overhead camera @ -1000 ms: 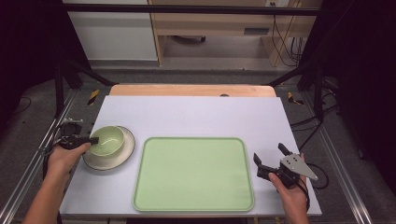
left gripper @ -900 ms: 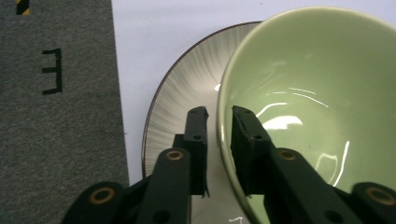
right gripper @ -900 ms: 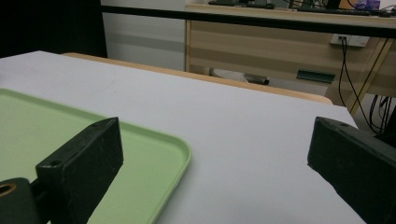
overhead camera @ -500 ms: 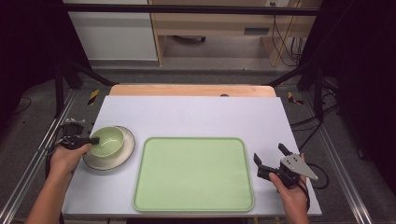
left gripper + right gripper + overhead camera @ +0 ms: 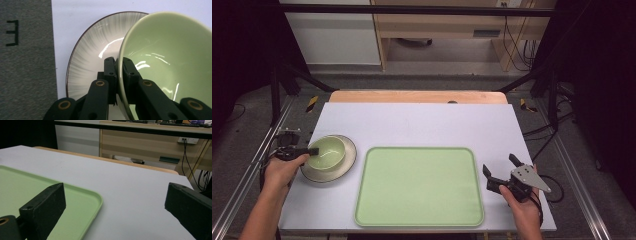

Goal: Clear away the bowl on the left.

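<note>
- While both of my hands keep to the same spots as a second ago, the one change is at my left gripper (image 5: 312, 150): its jaws have just been closing, and they are now clenched on the near rim of the green bowl (image 5: 326, 152).
- Seen from the left gripper view, the bowl's (image 5: 170, 62) thin wall runs straight up between my two black fingers (image 5: 110, 72), one pad pressing its outer face, the other its glazed inner face.
- From above, the bowl sits in the same place as before, on the striped plate (image 5: 346, 167) at the left side of the white table (image 5: 422, 125), with my left hand (image 5: 282, 170) just beside the plate's left edge.
- Along my left jaws, the plate (image 5: 87, 65) spreads out behind and below the bowl, its dark rim close to the table's left edge; whether the bowl's base is touching it I cannot tell.
- My right gripper (image 5: 501, 172) hangs released above the table's right side, jaws wide apart with nothing between them, just beside the right rim of the green tray (image 5: 419, 220).
- Through the right gripper view, the tray's (image 5: 82, 202) rounded corner lies behind my left-hand finger (image 5: 45, 207), bare tabletop between the pair.
- Between bowl and right gripper lies the whole width of the tray; nothing on the tray has changed since the earlier frames.
</note>
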The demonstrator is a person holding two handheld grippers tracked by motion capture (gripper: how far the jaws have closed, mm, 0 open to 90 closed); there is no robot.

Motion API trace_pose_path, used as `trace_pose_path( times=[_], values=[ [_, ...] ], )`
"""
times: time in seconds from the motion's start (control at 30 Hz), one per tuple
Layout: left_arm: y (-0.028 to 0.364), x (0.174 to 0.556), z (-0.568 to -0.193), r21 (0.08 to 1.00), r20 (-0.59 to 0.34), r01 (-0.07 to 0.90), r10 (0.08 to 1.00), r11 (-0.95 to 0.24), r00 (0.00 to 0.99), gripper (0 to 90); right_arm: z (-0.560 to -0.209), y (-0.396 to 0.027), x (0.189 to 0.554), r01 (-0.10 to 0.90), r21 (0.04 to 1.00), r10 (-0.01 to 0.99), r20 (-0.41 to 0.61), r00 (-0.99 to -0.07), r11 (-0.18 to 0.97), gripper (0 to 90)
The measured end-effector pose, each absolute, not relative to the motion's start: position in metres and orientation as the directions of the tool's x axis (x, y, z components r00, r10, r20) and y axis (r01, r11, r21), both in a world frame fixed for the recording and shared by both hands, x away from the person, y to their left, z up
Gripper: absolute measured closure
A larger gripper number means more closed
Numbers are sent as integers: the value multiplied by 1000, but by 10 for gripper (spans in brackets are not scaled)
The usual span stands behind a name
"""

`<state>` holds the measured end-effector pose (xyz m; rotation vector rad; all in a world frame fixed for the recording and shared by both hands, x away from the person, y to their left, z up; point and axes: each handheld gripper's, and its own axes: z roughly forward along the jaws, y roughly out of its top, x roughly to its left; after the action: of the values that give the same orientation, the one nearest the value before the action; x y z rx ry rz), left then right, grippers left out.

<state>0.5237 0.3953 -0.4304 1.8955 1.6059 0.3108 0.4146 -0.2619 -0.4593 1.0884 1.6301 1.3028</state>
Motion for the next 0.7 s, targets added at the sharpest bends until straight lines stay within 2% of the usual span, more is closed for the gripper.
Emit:
trace_pose_path(
  times=[0.7],
  values=[
    [389, 518, -421, 645, -297, 764, 926, 14, 234, 835, -459, -260, 415, 155, 982, 938, -46, -344, 105, 35]
  ],
)
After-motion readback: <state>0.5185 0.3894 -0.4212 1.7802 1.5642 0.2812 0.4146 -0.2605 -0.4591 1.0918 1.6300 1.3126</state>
